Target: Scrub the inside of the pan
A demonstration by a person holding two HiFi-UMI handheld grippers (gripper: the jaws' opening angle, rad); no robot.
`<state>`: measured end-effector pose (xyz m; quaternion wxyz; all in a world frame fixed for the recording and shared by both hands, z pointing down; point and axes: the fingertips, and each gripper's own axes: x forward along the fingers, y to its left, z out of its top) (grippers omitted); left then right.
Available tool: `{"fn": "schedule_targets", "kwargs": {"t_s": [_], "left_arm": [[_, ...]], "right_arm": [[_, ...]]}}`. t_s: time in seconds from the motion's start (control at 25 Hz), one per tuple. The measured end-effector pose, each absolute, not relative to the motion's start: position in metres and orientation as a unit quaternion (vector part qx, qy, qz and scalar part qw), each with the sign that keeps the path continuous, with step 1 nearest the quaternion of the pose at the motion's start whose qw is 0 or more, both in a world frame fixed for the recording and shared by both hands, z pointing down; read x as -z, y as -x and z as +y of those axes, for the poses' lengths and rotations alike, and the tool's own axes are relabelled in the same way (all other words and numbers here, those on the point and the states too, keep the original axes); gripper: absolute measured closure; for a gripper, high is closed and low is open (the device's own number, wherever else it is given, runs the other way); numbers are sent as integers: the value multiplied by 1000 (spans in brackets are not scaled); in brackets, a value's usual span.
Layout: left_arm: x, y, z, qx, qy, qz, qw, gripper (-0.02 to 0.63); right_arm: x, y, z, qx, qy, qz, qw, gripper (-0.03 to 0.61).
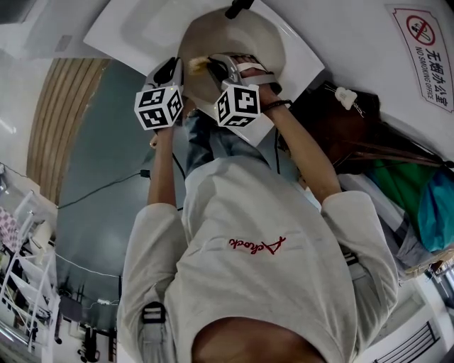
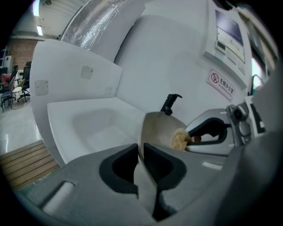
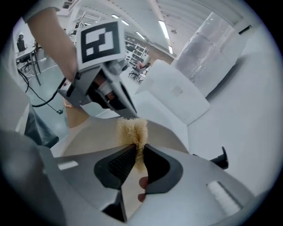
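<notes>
A beige pan [image 1: 237,39] is held tilted over a white sink [image 1: 138,28], its black handle [image 1: 237,7] pointing away. My left gripper [image 1: 172,71] is shut on the pan's rim; in the left gripper view the pan's thin edge [image 2: 142,141] runs between the closed jaws of the left gripper [image 2: 140,161]. My right gripper [image 1: 218,67] is shut on a tan scrub pad [image 3: 131,131], which is pressed against the pan's inner wall [image 3: 88,141]. From the left, the scrub pad [image 2: 179,140] shows on the pan's inside [image 2: 159,128], at the tip of the right gripper [image 2: 212,130].
The white sink basin [image 2: 88,123] lies under the pan against a white wall. A no-smoking sign [image 1: 425,53] hangs on the wall at right. Bags and green cloth [image 1: 397,184] are piled to the right. A wooden strip [image 1: 64,120] borders the floor at left.
</notes>
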<state>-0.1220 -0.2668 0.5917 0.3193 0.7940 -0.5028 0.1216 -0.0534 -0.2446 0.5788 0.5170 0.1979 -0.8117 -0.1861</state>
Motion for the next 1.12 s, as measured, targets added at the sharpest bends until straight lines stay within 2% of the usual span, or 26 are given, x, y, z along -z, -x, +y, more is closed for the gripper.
{"fn": "schedule_targets", "kwargs": {"t_s": [0.4,1.12], "left_arm": [[-591,120,-267,-124,-796,-500,318,572],[-592,122,-269,-121,-799,-493,322,572]], "right_arm": [[-534,56,-305,279,-207,-781,519,511],[-622,40,-346,311,-171,-704,615,511]]}}
